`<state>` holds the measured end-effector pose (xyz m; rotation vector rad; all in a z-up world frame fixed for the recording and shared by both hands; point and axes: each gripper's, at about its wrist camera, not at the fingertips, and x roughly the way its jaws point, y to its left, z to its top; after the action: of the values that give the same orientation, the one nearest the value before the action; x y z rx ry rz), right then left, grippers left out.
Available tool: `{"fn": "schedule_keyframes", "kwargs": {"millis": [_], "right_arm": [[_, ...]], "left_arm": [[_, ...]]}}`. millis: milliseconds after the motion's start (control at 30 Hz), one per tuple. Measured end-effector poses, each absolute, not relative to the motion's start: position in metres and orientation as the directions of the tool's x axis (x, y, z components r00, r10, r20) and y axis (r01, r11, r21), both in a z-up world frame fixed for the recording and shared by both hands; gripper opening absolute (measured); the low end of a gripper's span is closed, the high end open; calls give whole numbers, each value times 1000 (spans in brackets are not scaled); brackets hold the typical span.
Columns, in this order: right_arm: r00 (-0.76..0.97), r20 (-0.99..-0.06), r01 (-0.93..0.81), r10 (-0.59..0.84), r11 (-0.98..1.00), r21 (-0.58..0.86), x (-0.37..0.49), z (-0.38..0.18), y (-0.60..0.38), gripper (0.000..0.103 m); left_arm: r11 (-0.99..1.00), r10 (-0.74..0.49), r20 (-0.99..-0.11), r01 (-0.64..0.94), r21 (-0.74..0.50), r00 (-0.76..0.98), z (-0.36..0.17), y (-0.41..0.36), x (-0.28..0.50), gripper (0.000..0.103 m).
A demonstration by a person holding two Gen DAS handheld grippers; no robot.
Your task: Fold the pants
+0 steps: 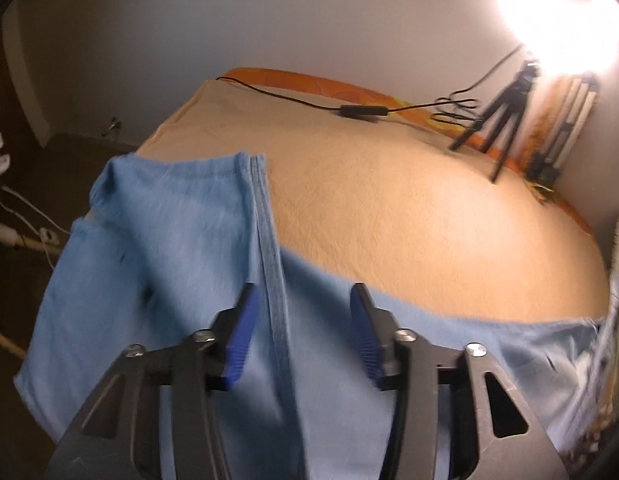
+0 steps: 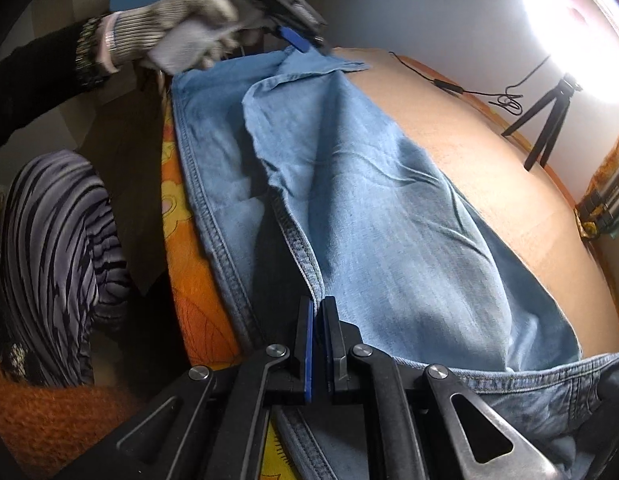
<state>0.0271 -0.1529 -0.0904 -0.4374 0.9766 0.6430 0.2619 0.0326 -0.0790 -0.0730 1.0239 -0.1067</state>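
- Right gripper [image 2: 318, 312], blue ribbed pads almost together, pinches the thick stitched seam of soft light-blue denim pants [image 2: 373, 216].
- Left gripper [image 1: 301, 300] stands open above the seam, holding nothing.
- Waistband is cut off below.

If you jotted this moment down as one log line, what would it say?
task: fold pants | left gripper: open above jeans | right gripper: shut on jeans seam | surface: bed

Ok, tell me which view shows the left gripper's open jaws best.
The left wrist view: the left gripper fills the foreground, blue pads apart, a seam of the pants running between them untouched. The right wrist view shows it only far off, blurred, in a gloved hand at the pants' far end.
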Motion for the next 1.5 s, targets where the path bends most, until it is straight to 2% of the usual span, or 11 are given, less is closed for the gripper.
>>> {"fn": "schedule_keyframes", "kwargs": {"millis": [233,367,467,567,600,667,833,1033,1300,1367,1500], "right_arm": [[403,-855,-650,325,760,-17,32,-88,-158,3],[397,-854,-642,336,766,3,34,-93,-162,3],[398,-853,-644,339,765,3,35,-94,-161,3],[397,-851,-644,343,765,8,36,-95,-163,3],[398,-850,-642,344,766,9,36,-95,-163,3],[402,-849,-638,342,770,8,36,-95,-164,3],[417,-844,-624,336,782,3,35,-92,-164,3],[436,-837,-627,332,779,-18,31,-79,-162,3],[404,-865,-653,298,756,-44,30,-81,-148,3],[376,-883,-666,279,744,-48,33,-85,-143,8],[321,-898,-682,300,731,0,47,-75,-134,26]], "left_arm": [[993,107,-890,-3,118,443,-112,17,314,50],[988,148,-889,-21,154,433,-125,25,321,50],[992,124,-890,-61,108,440,-126,39,326,49],[995,97,-884,-78,69,457,-125,51,328,21],[996,84,-880,-77,54,467,-124,55,329,8],[997,51,-874,-78,15,483,-122,62,328,6],[986,-32,-810,-116,-123,586,-91,93,301,4],[925,-50,-719,-239,-295,693,-63,186,223,4],[871,-14,-749,-359,-334,662,-103,248,148,3],[852,-38,-749,-370,-370,662,-115,256,141,3],[835,-70,-739,-366,-411,671,-124,265,138,3]]}}
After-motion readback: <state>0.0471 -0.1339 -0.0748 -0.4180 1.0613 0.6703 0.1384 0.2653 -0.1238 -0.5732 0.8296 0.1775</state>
